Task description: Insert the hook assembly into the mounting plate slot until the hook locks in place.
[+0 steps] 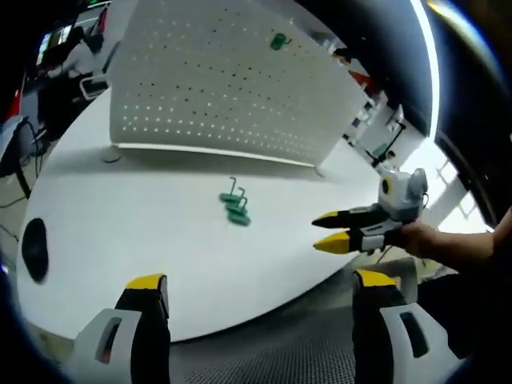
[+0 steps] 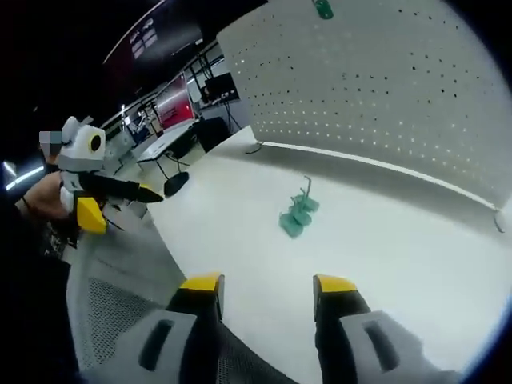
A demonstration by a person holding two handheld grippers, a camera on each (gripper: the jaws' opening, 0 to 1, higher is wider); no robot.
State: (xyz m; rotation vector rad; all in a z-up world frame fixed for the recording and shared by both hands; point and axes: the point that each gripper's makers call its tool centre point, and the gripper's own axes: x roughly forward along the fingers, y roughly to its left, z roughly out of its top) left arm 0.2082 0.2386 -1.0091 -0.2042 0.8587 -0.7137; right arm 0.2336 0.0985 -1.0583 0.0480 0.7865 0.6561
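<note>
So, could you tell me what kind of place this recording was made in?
Probably an open office or lab workspace. A white table carries an upright perforated pegboard and loose green hooks, and behind it stand more desks and a red panel.

A white table (image 1: 144, 232) stands in an office with desks (image 2: 164, 144) behind and a bright window (image 1: 448, 192).
</note>
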